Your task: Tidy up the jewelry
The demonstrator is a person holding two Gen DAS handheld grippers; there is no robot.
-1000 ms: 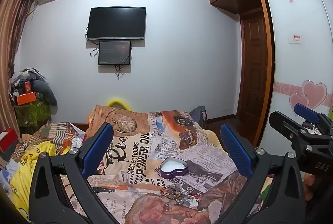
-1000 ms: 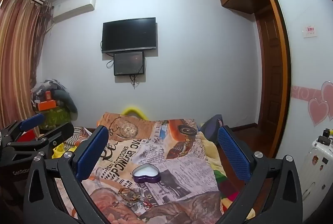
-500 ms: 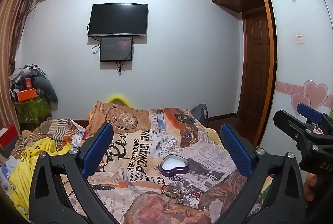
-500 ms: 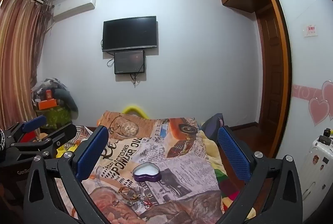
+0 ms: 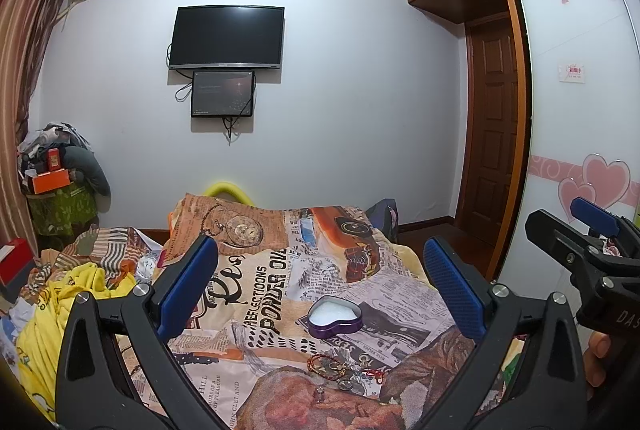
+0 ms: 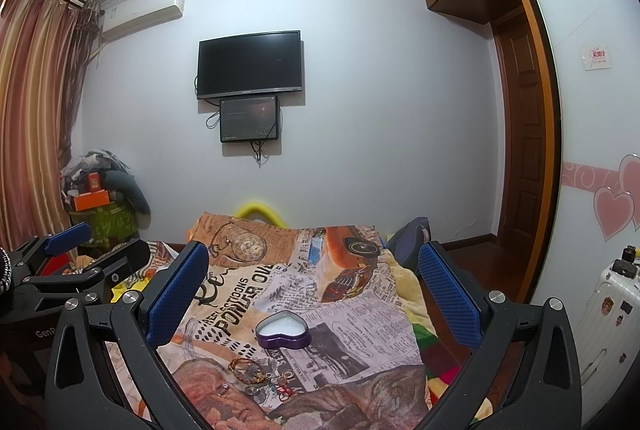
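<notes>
Both grippers hover above the bed: left gripper and right gripper, jaws spread wide, holding nothing. The heart-shaped box sits open on the printed blanket, its point aimed right in the left view. The jewelry lies scattered just in front, apart from it. Bare blanket surrounds both.

Bed under newspaper-print blanket, open purple heart tin, loose jewelry just beside it
</notes>
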